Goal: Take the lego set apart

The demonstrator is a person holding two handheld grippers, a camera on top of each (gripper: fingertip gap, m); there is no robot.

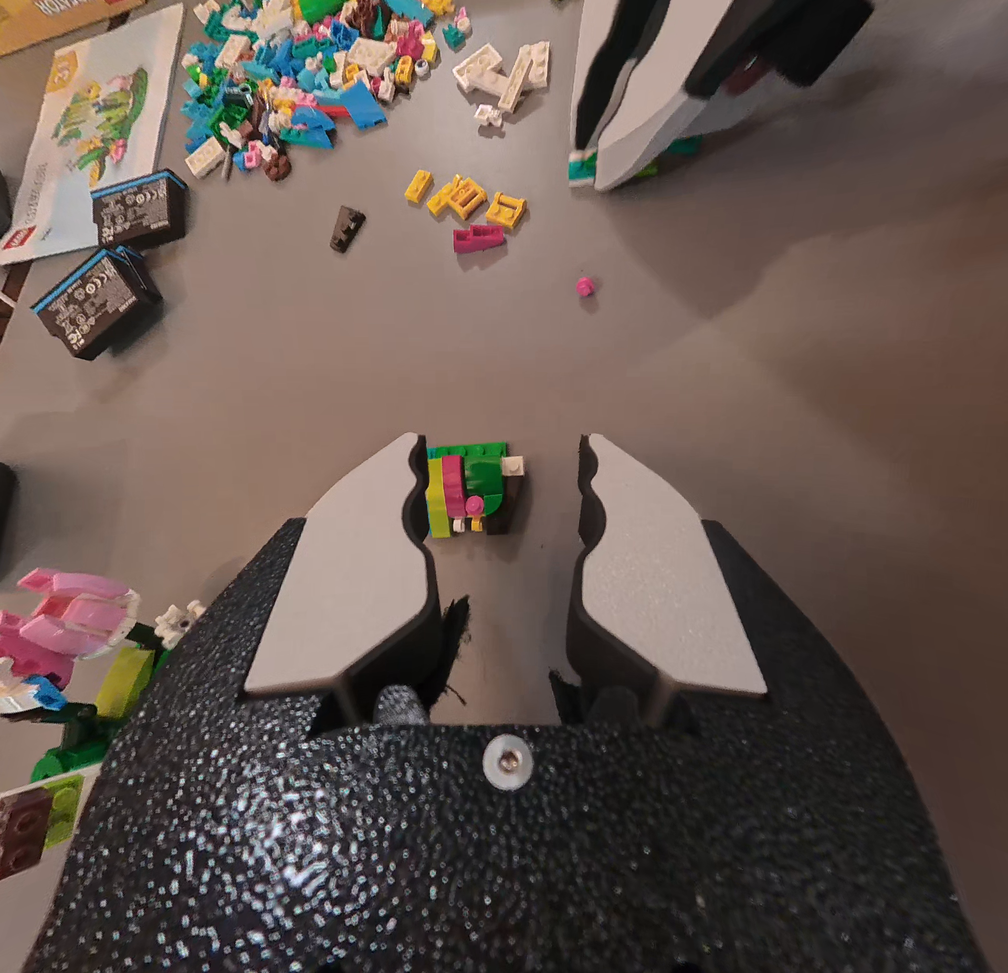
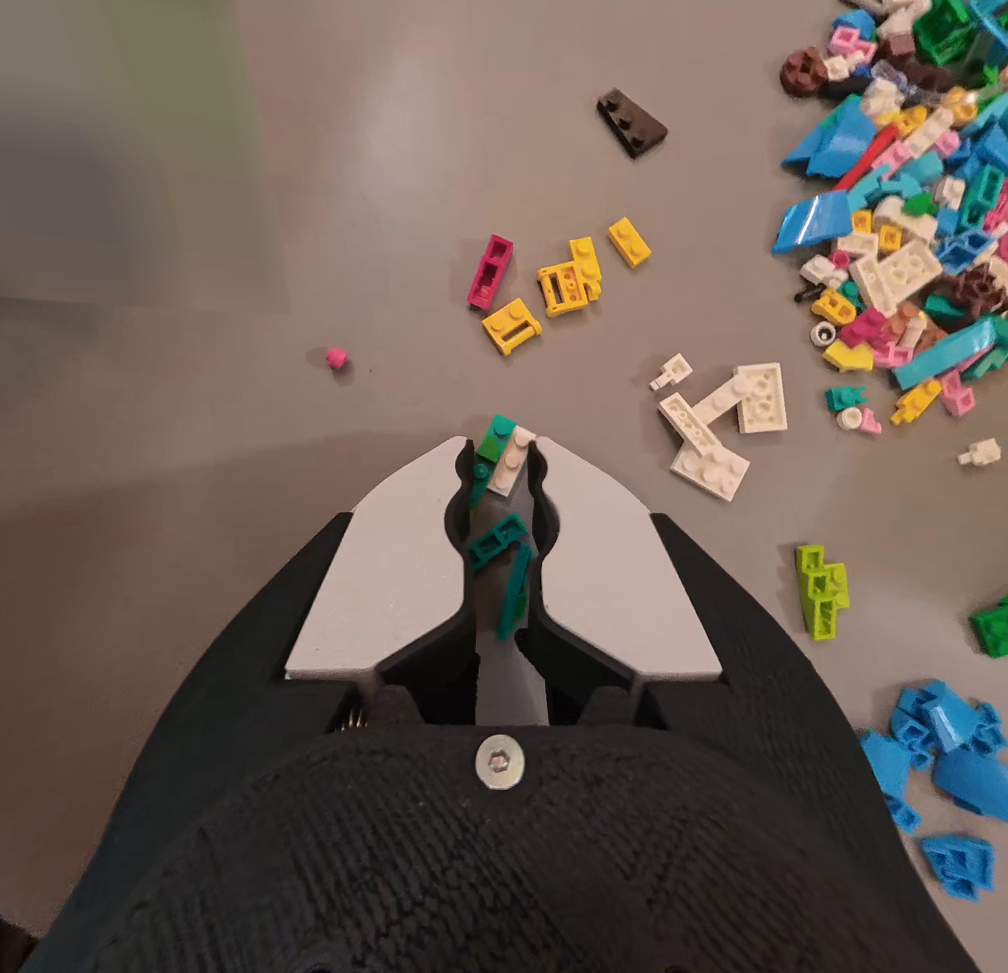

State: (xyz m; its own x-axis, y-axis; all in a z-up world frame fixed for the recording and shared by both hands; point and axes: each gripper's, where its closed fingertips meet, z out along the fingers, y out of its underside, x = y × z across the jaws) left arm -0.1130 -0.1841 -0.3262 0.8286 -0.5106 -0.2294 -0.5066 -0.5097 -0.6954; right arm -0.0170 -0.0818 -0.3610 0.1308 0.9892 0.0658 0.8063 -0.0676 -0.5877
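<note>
A small lego assembly [image 1: 472, 488] of green, lime, magenta, white and brown bricks lies on the grey table [image 1: 709, 401]. My left gripper [image 1: 502, 445] is open around it, and its left finger [image 1: 354, 554] touches the assembly's lime side. My right gripper [image 2: 502, 442] is shut on a small teal, green and white piece [image 2: 504, 450] at its tips. It also shows at the top right of the left wrist view [image 1: 592, 177], tips down at the table. Loose teal pieces [image 2: 499, 543] lie on the table under its fingers.
A big pile of loose bricks [image 1: 305, 57] [image 2: 927, 210] lies at the back. Yellow pieces [image 1: 469, 196], white plates [image 2: 725, 417], a brown wedge [image 1: 346, 228] and a pink stud [image 1: 585, 286] are scattered. Two black battery packs [image 1: 95, 303], a booklet [image 1: 103, 117] and a pink flower model [image 1: 65, 625] are at the left. Some 15 cm of space lies between my two pairs of fingers.
</note>
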